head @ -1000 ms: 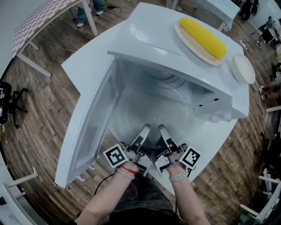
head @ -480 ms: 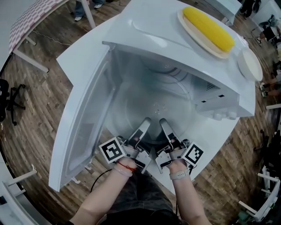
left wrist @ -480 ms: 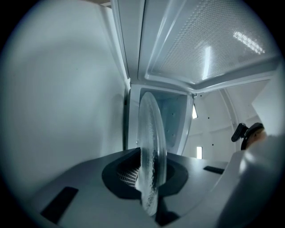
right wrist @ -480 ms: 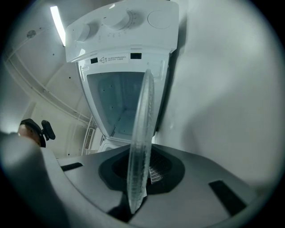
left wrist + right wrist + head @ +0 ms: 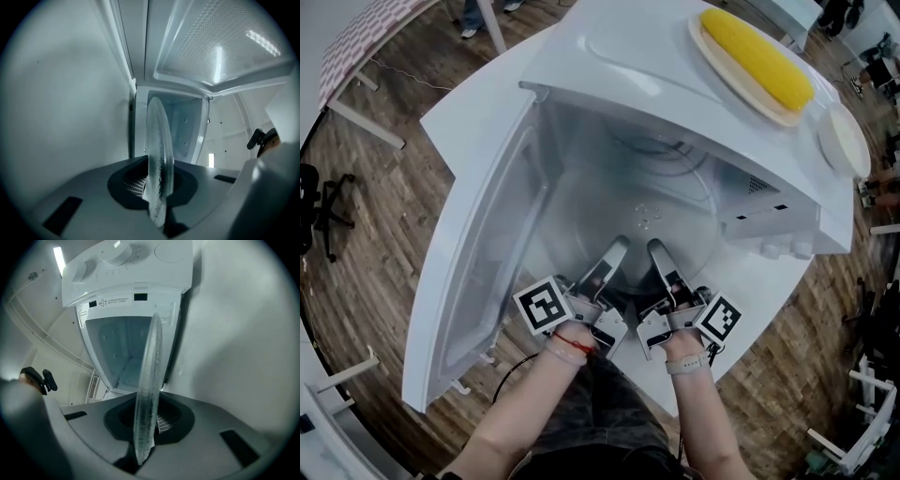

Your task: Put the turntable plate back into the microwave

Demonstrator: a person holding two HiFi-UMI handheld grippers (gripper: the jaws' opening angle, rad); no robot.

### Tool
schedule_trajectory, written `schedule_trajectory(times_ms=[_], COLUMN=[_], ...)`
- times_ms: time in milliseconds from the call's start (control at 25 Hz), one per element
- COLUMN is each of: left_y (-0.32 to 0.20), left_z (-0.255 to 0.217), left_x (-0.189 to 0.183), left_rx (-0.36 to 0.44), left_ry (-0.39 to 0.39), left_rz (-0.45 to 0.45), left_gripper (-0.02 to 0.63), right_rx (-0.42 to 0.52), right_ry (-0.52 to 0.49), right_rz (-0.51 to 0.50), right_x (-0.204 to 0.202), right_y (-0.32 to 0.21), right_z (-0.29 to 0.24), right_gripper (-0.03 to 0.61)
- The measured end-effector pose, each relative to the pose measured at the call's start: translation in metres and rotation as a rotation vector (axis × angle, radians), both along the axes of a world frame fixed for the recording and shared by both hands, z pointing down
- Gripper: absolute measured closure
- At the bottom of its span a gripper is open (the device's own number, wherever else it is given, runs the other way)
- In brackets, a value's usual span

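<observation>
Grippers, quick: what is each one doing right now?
Left gripper: shut on the glass turntable plate, at its rim.
Right gripper: shut on the same plate.

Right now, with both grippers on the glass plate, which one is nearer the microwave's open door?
Left. The left gripper sits on the door side, clamping the turntable plate; the right gripper clamps it farther over, toward the control knobs.

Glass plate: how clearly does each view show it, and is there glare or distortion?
Head view: turntable plate nearly invisible, only faint rim reflections; fisheye bends the edges. Left gripper view: plate edge-on, glare streaks on the perforated panel. Right gripper view: plate edge-on, dark vignetted corners.
</observation>
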State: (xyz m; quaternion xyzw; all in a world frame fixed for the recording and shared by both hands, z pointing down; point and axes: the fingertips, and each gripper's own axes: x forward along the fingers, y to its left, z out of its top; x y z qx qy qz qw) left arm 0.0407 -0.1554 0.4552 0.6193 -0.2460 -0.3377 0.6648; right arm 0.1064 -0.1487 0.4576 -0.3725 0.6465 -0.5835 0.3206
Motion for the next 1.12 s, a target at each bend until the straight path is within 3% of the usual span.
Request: schedule_trajectory(times_ms=[720, 1120], left_y=[-0.024, -0.013], left_z=[0.001, -0.001], left_x=[0.001, -0.001], left_rx=[-0.027, -0.028], left_ry=[0.021, 0.005], left_rz=[0.013, 0.039], left_gripper=[0.577, 0.577], right_rx=[-0.029, -0.046], right_ry=[-0.047, -0.06], right_rz=[0.021, 0.033], right_x=[0.003, 0.004], right_y=[-0.025, -0.031], right_z=[0.003, 0.004], right_gripper=[0.535, 0.537])
